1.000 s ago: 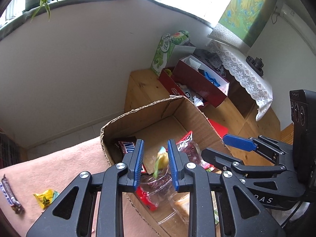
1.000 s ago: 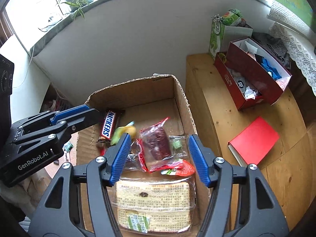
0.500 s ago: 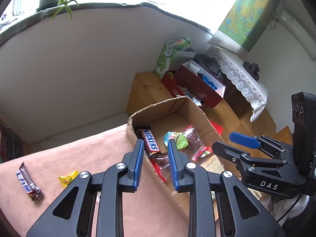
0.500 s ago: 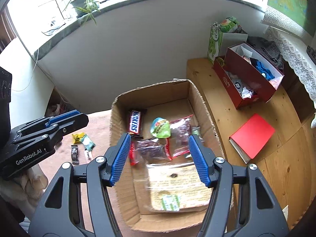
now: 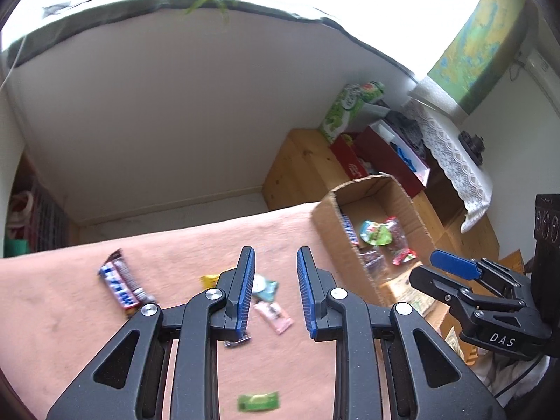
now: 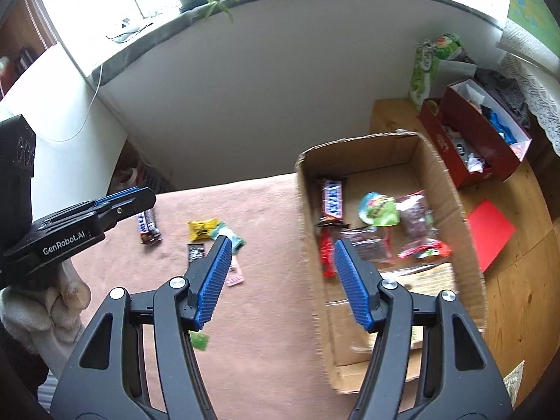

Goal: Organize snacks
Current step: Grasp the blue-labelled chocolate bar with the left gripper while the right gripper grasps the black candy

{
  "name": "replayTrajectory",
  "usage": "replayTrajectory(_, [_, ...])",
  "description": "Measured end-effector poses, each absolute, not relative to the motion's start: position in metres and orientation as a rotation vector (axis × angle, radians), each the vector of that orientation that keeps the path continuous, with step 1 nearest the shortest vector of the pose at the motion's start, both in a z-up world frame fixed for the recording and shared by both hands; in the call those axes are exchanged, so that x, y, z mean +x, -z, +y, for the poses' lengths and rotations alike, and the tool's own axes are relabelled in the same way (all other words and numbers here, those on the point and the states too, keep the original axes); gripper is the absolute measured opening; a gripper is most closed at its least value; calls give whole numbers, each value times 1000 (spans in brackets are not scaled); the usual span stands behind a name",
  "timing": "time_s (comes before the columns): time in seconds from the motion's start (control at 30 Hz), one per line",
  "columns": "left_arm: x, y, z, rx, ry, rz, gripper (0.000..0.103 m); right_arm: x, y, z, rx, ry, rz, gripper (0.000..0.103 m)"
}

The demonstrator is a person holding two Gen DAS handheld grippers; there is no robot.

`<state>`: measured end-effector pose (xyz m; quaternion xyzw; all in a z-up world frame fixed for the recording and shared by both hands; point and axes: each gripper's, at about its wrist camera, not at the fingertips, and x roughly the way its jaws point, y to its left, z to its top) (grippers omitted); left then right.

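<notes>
Cardboard box (image 6: 451, 189) – one; loose snacks on pink cloth (image 6: 266, 315) – six.

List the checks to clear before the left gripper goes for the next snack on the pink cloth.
1. Left gripper empty: ok.
2. Its jaws wide enough to grab: not ok, narrow gap.
3. Right gripper open, empty: ok.
4. Snacks lying free on the pink cloth, chocolate bar, pink packet, green packet: ok.
5. Room in the cardboard box: ok.
</notes>
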<state>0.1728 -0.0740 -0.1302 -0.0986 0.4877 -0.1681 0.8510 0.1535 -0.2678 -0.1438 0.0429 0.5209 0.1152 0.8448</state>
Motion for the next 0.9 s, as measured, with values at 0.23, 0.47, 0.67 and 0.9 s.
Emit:
replayTrajectory(0.23, [170, 148, -13, -278, 239, 1065, 40, 155, 176, -216, 86, -329, 1169, 64])
replayTrajectory(0.47, [170, 176, 27, -337, 145, 1117, 40, 161, 212, -172, 56, -384, 1248, 64])
replayTrajectory(0.67, [180, 201, 50, -417, 74, 1174, 41, 166, 234, -150, 20, -393, 1292, 64])
replayTrajectory(0.9, [188, 213, 41, -385, 73, 1207, 41, 177, 256, -139, 8, -367, 1336, 64])
